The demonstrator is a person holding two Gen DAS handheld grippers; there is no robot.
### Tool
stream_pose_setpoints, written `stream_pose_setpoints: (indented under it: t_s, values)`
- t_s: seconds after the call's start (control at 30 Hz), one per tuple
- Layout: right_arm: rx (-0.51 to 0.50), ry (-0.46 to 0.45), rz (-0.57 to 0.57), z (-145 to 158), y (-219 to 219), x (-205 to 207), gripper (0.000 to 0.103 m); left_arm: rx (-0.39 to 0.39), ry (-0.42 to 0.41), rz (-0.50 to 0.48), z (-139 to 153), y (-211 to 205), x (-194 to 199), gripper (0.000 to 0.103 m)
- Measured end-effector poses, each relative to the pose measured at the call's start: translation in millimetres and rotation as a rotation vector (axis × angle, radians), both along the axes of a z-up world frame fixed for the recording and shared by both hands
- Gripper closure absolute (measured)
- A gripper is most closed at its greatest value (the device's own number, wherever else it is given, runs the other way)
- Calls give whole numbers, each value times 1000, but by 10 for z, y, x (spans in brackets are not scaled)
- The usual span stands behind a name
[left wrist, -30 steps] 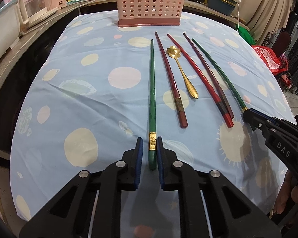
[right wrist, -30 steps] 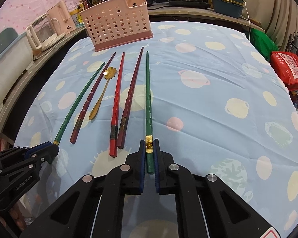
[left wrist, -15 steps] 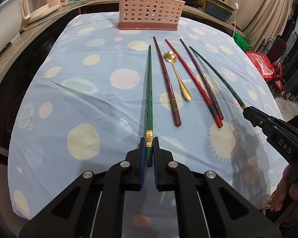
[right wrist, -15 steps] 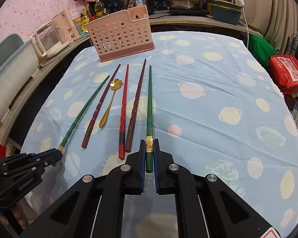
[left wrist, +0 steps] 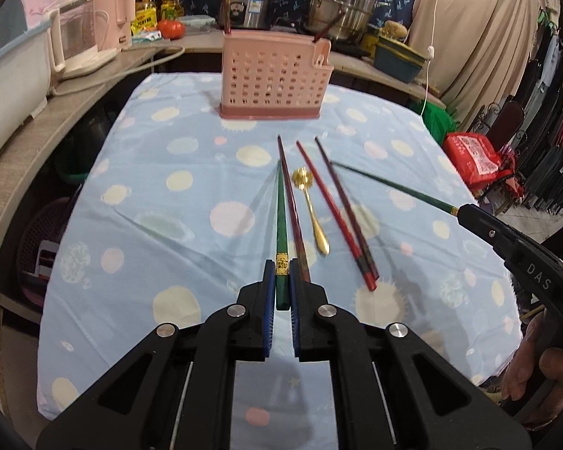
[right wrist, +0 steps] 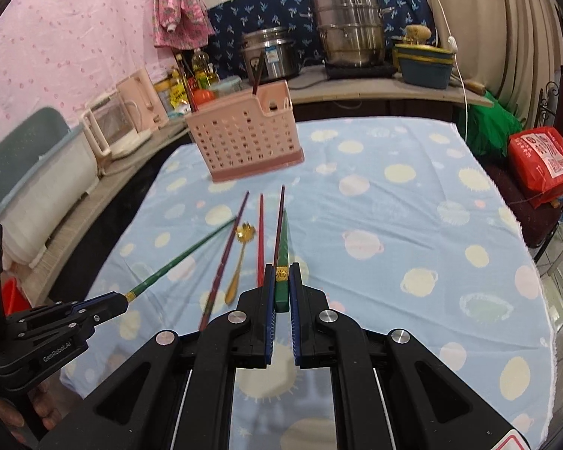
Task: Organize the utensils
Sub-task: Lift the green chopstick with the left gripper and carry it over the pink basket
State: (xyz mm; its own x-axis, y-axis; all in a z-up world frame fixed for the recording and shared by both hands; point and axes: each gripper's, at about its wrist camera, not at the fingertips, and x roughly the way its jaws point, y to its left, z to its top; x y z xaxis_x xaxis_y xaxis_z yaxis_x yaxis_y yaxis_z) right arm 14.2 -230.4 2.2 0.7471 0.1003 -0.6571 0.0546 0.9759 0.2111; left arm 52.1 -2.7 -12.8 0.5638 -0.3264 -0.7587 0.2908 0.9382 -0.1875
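My left gripper [left wrist: 280, 270] is shut on the thick end of a green chopstick [left wrist: 280, 217] and holds it above the cloth. My right gripper [right wrist: 281, 273] is shut on the other green chopstick [right wrist: 282, 251], also lifted. Each gripper shows in the other view: the right one [left wrist: 465, 212] with its chopstick [left wrist: 394, 187], the left one [right wrist: 120, 300] with its chopstick [right wrist: 184, 255]. Three red chopsticks [left wrist: 334, 213] and a gold spoon [left wrist: 311, 210] lie on the cloth. The pink perforated utensil basket [left wrist: 274, 78] stands at the far edge.
The table wears a blue dotted cloth [left wrist: 161, 202]. A counter behind holds steel pots [left wrist: 341, 7], a pink kettle [left wrist: 90, 37], bottles and a blue bin [left wrist: 398, 60]. A red bag [left wrist: 476, 157] lies right of the table. A white tub [left wrist: 7, 86] stands on the left.
Both grippers have lifted their green chopsticks off the cloth and tilted up. The basket and counter now sit lower in both views. The red chopsticks and spoon have not moved.
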Motion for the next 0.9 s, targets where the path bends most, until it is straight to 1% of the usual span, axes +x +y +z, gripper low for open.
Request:
stream_pose_setpoints:
  t_s: [0.1, 0.3, 0.53, 0.7, 0.8, 0.9]
  values:
    - [1, -38, 2, 173, -16, 29, 96, -18, -36, 11, 191, 33, 65, 96]
    - [25, -99, -4, 508, -94, 121, 96, -28, -115, 49, 549, 97, 249, 96]
    - [25, -165, -8, 848, -170, 306, 96, -20, -214, 70, 967, 97, 540, 96]
    - [25, -212, 7, 1095, -192, 551, 96, -22, -270, 74, 1245, 65, 778, 96]
    - [15, -245, 12, 1251, -180, 747, 96, -27, -316, 77, 1447, 38, 935, 96]
    - [26, -282, 19, 1426, -170, 973, 96, -32, -369, 86, 1691, 4, 1112, 96]
